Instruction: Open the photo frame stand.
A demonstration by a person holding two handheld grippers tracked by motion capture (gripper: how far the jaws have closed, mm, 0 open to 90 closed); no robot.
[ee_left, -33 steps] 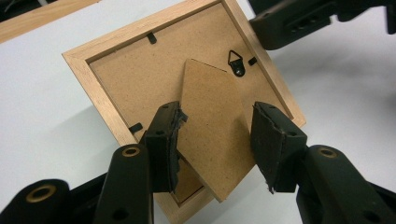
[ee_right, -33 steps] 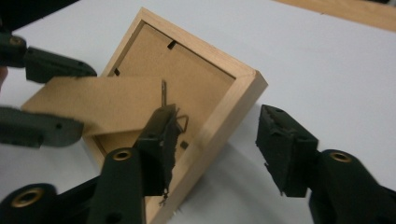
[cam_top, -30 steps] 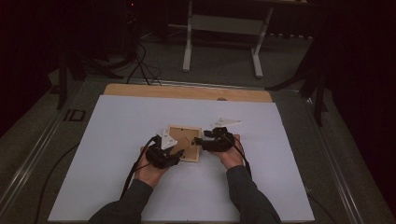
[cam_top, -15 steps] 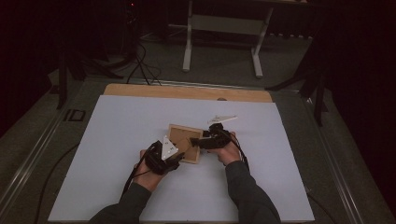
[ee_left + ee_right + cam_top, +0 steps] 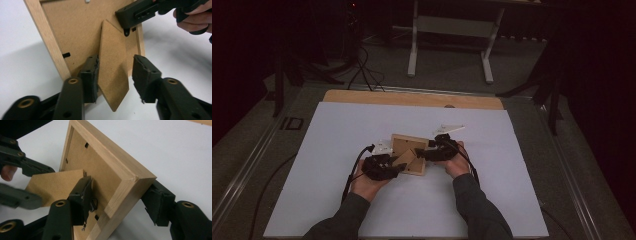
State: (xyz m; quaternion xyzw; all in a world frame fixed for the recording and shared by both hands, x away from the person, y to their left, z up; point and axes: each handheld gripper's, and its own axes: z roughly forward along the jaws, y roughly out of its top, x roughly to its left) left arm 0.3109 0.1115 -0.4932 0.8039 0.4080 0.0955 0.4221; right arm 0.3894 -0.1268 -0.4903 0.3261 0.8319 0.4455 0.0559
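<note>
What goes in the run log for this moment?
right gripper: clamps frame edge | left gripper: jaws closing around stand flap, one pad touching

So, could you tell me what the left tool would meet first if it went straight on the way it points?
Probably the fold-out stand already between its jaws, then the picture frame backing behind it; depth is hard to judge.

One wooden picture frame point(image 5: 409, 153) lies face down, with one brown fold-out stand point(image 5: 113, 72) on its back. Two black grippers, the left gripper point(image 5: 398, 168) and the right gripper point(image 5: 422, 153), meet at it, on one white table sheet point(image 5: 337, 135).
</note>
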